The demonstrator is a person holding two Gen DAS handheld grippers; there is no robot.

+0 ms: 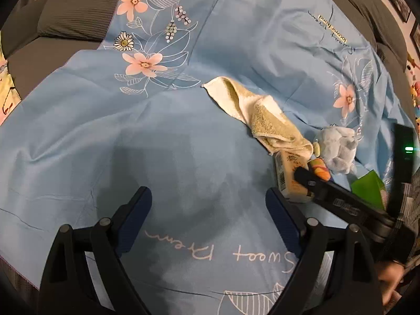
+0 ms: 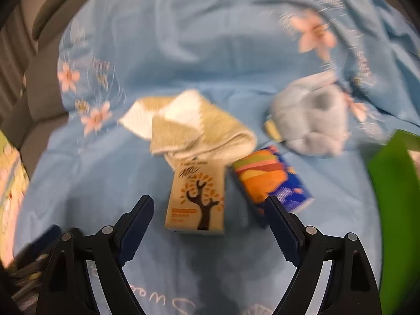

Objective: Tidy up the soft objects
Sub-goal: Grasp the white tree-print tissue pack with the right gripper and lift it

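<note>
— What covers the bed?
— A smooth blue floral sheet (image 1: 183,136), gray pillows (image 1: 76,10) behind.
— On it?
— A crumpled terry towel (image 2: 194,128), a gray plush toy (image 2: 312,120), two tissue packs (image 2: 197,199).
— The grippers?
— Left gripper (image 1: 208,207) and right gripper (image 2: 210,215) both gape, empty; only the right view shows the packs' faces, blurred.

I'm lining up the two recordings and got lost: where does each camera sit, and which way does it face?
Left wrist: on the left hand-held gripper, open, facing across the blue bedspread; right hand-held gripper and a hand show at right.
Right wrist: on the right hand-held gripper, open, facing the tissue pack.
Shared: towel, grey plush toy.
</note>
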